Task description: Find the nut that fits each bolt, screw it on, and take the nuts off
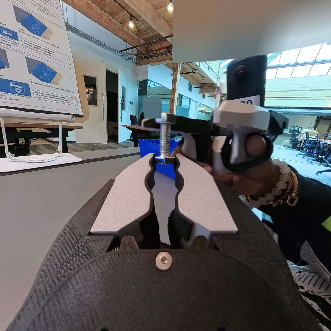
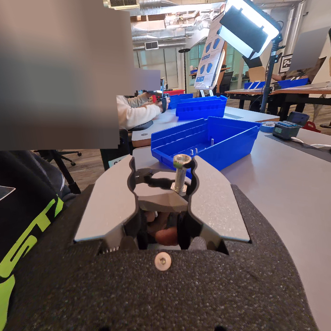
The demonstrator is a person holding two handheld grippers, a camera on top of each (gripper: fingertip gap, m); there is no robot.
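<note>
In the left wrist view my left gripper is shut on the hex head of a silver bolt. The bolt stands upright above the grey table. A silver nut sits at the top end of its thread. My right gripper reaches in from the right at the nut's height. In the right wrist view the right gripper is open wide. The nut lies against the right pad, and the left pad stands well clear of it. The left gripper's fingers show below, around the bolt.
A blue bin with a few small bolts stands just beyond the grippers; it also shows in the left wrist view. An instruction sheet on a white stand is at the far left. A tape roll and a black case lie at the right. A person works at the neighbouring table. My right fingertips sit around 5 centimeters from my left ones.
</note>
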